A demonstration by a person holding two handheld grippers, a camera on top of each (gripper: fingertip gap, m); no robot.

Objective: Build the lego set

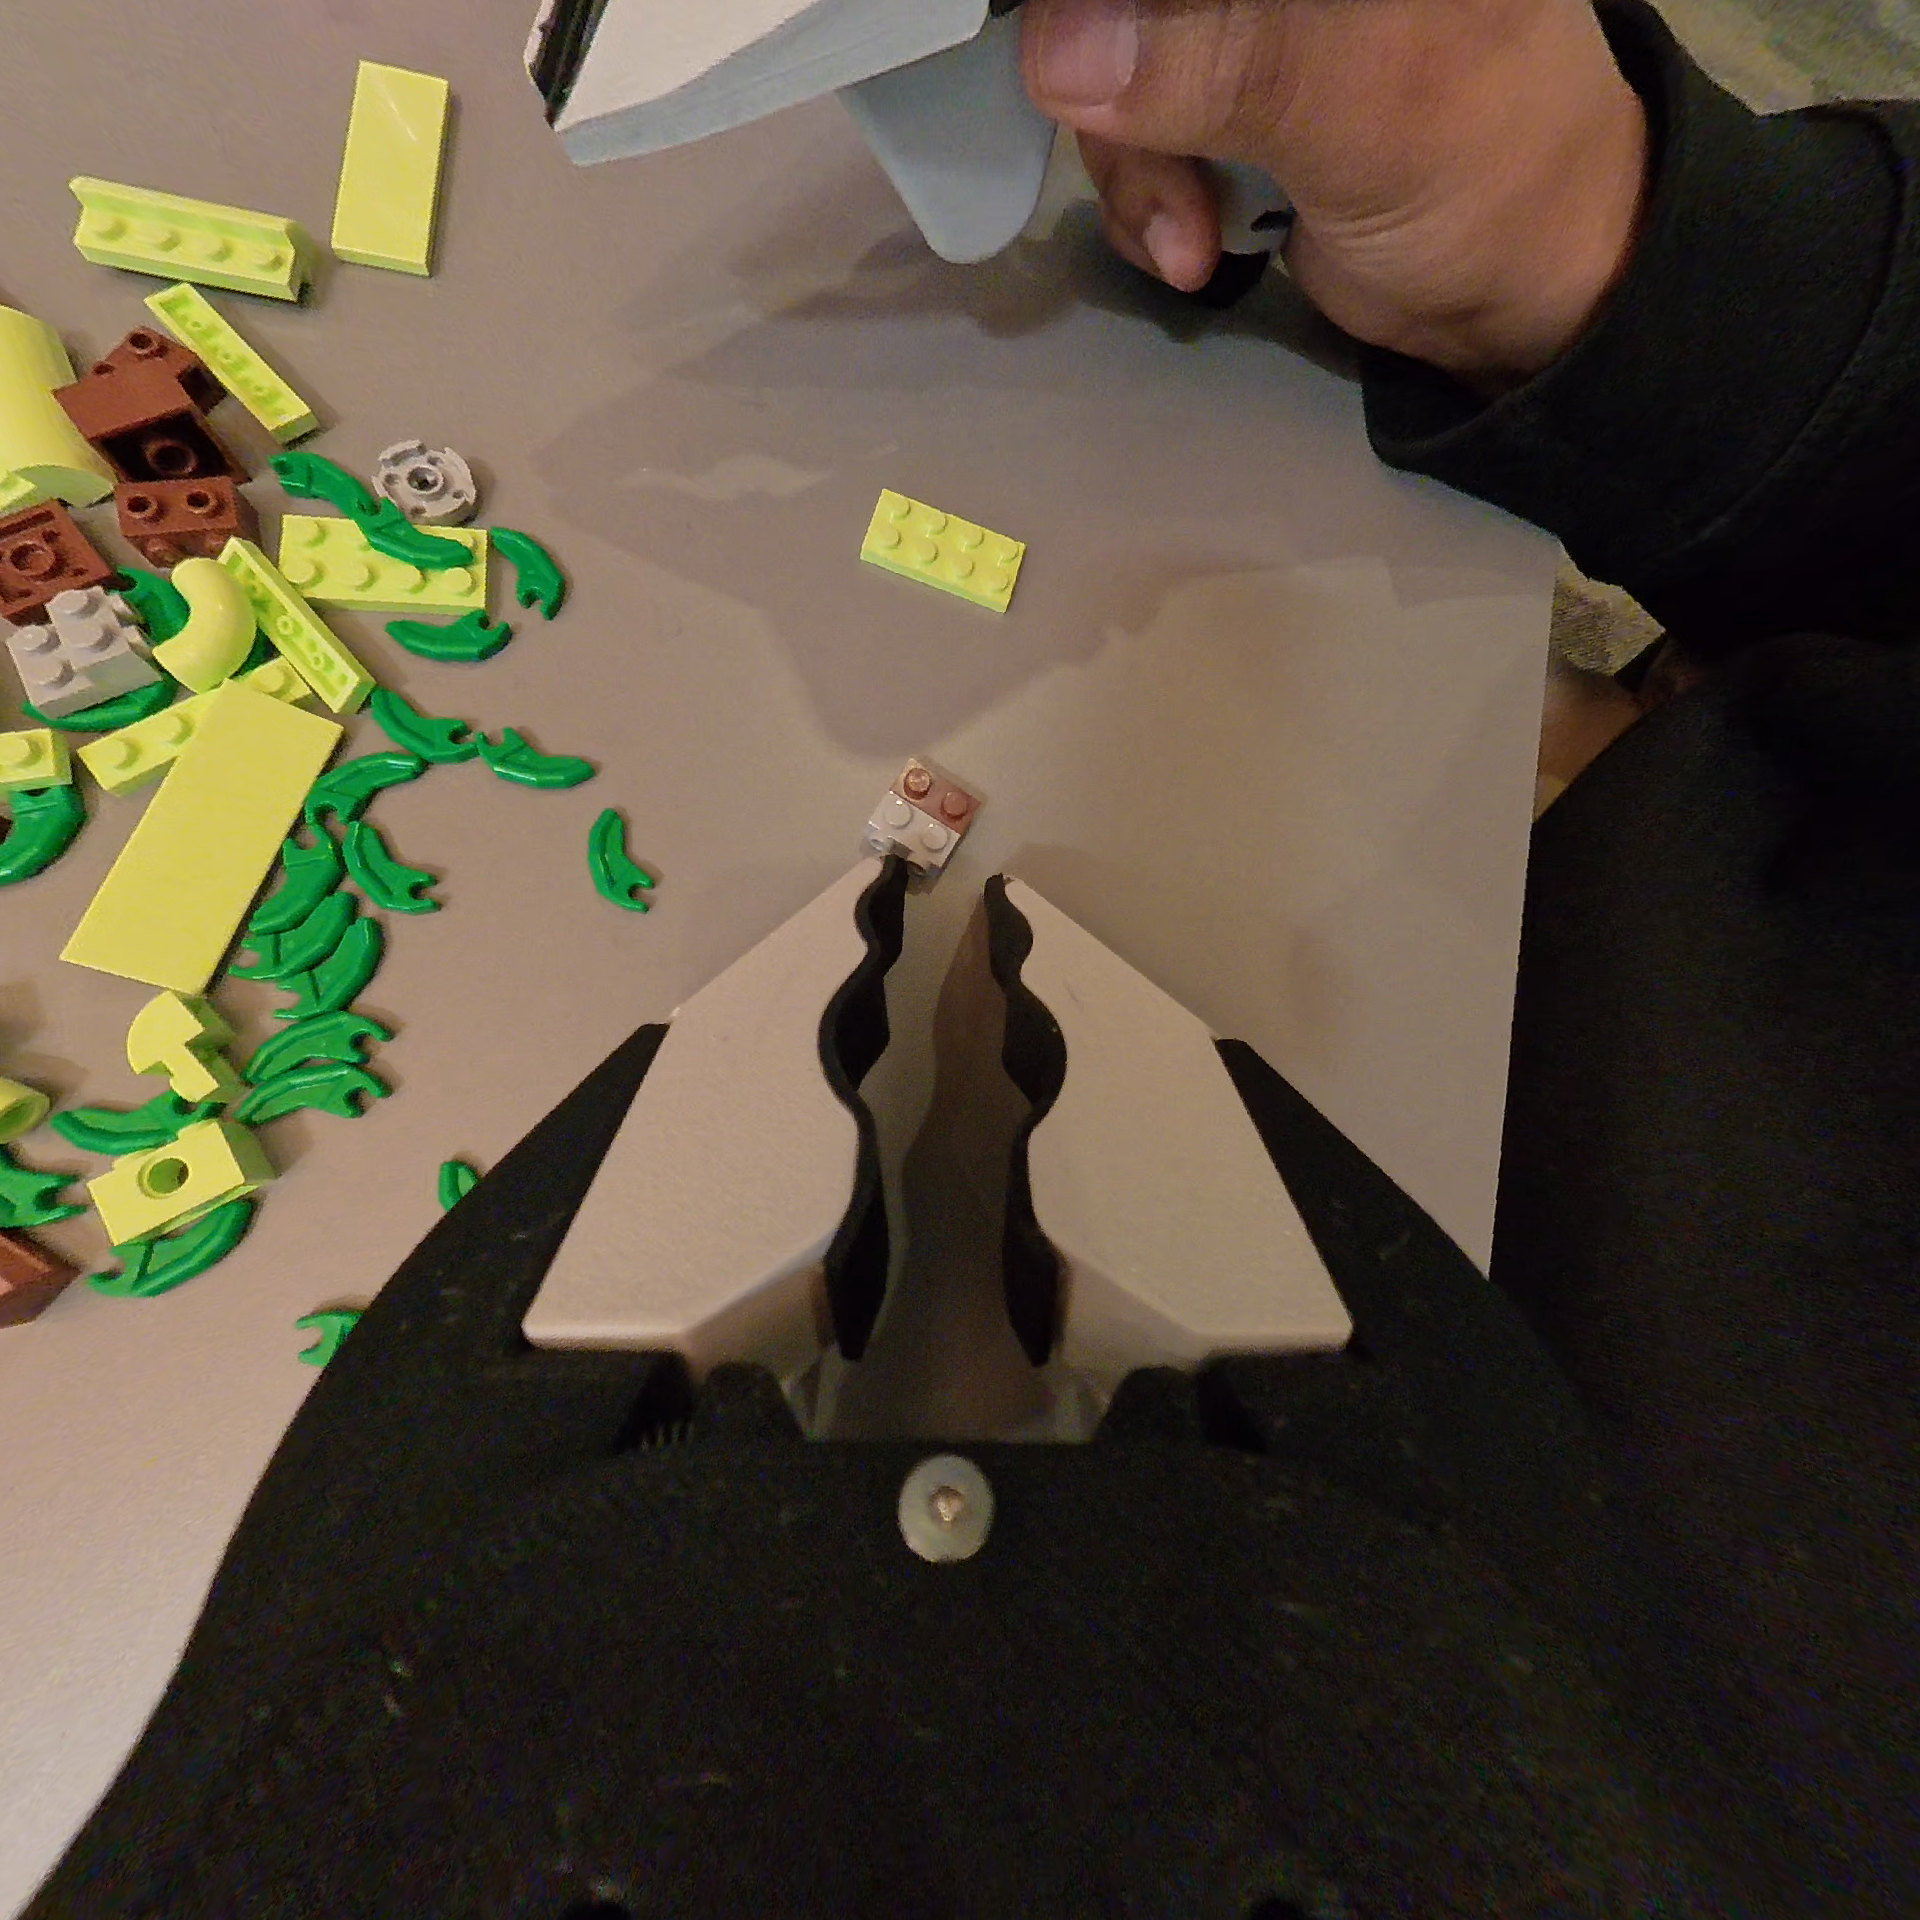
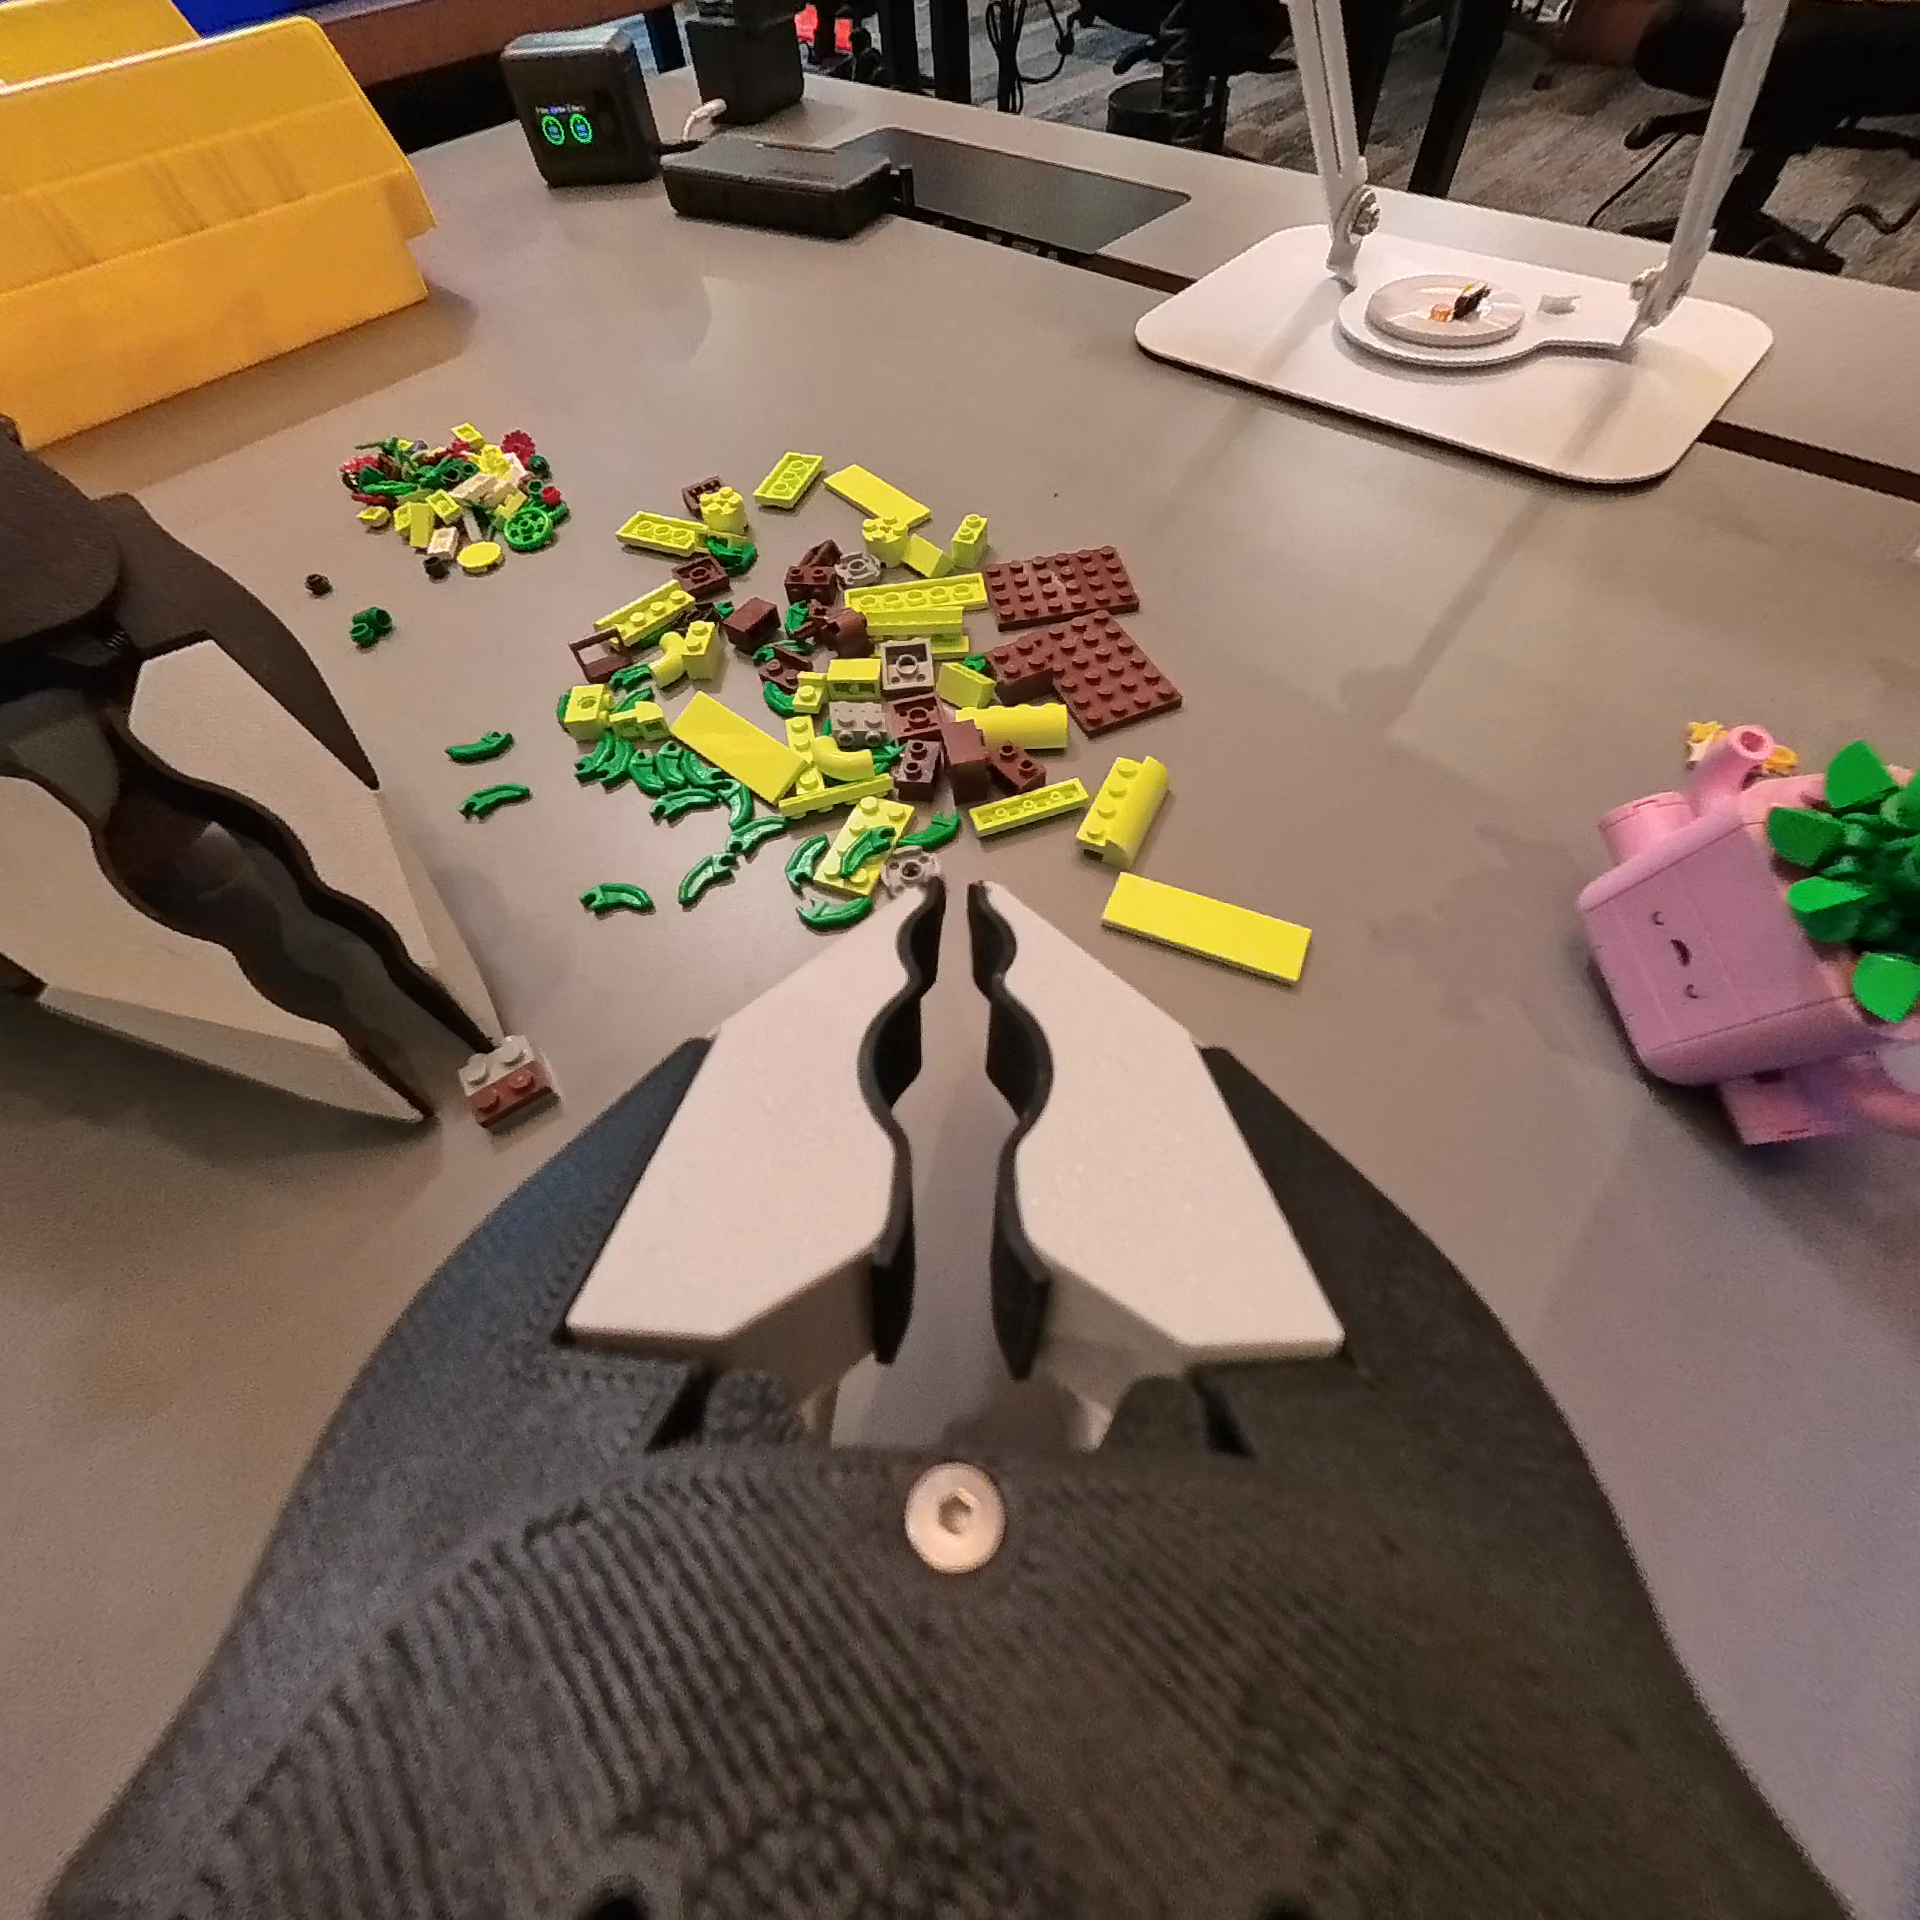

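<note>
A small grey and brown brick assembly (image 1: pixel 925 821) lies on the grey table, touching the tip of my left gripper's left finger; it also shows in the right wrist view (image 2: pixel 509 1081). My left gripper (image 1: pixel 940 876) is open by a narrow gap and holds nothing; it also shows in the right wrist view (image 2: pixel 452 1075). My right gripper (image 2: pixel 956 894) is all but closed and empty, hovering in front of the pile of loose lime, green, brown and grey bricks (image 2: pixel 831 707). A lime 2x4 plate (image 1: pixel 940 549) lies alone beyond the assembly.
A pink built model with green leaves (image 2: pixel 1745 966) lies at the right. A yellow bin (image 2: pixel 187 229) and a white stand base (image 2: pixel 1455 384) are at the back. A small pile of tiny parts (image 2: pixel 457 499) is nearby. The table edge (image 1: pixel 1517 935) runs close on the right. Across from one pair of fingers to the other is roughly 12 cm. The left tips stand about 7 cm off the lime 2x4 plate (image 1: pixel 940 549).
</note>
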